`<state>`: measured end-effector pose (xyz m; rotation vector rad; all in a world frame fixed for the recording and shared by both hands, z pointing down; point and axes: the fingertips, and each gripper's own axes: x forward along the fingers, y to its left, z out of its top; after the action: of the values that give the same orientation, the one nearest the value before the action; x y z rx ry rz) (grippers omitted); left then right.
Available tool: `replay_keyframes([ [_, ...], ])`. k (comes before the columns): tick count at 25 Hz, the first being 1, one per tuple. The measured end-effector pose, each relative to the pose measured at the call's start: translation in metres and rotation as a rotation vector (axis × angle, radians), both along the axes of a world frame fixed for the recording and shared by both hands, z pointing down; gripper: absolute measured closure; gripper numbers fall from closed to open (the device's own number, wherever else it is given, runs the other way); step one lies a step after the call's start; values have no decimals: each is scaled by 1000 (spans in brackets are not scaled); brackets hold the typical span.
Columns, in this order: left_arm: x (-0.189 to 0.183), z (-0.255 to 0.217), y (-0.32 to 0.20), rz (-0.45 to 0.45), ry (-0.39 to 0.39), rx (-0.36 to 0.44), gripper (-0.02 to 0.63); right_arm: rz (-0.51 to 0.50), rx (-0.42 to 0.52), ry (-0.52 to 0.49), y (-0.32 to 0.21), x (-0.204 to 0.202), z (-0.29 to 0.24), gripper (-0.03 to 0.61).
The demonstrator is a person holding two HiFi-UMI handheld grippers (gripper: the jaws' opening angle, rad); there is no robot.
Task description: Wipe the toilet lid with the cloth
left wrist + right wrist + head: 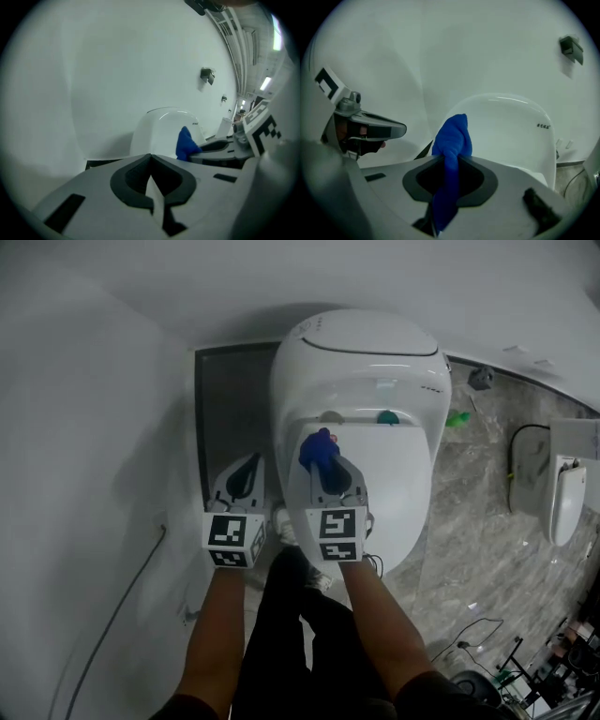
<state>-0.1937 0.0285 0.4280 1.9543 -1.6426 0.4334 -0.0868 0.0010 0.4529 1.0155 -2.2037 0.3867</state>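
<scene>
Right gripper (326, 468): we see it clenched on the cloth (317, 448), over the toilet lid (398, 474).
Left gripper (246, 472): closed, empty.
Floor (487, 521): green object (457, 418).

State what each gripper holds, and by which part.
Right gripper: shut on the cloth, pinched at its bunched middle, an end poking past the jaws. Left gripper: shut, empty.
</scene>
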Motion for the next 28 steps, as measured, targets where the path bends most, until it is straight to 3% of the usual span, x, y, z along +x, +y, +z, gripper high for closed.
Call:
replay_keyframes([
  [5, -2, 22, -20, -18, 25, -38, 604, -45, -8, 153, -21, -23, 40, 511],
  [14, 2, 54, -21, -28, 6, -86, 604, -85, -12, 231, -23, -21, 65, 511],
  [22, 31, 57, -22, -57, -37, -97, 604, -141, 8, 215, -25, -11, 62, 511],
  [28, 65, 58, -30, -70, -3, -110, 604, -142, 27, 212, -32, 25, 59, 511],
])
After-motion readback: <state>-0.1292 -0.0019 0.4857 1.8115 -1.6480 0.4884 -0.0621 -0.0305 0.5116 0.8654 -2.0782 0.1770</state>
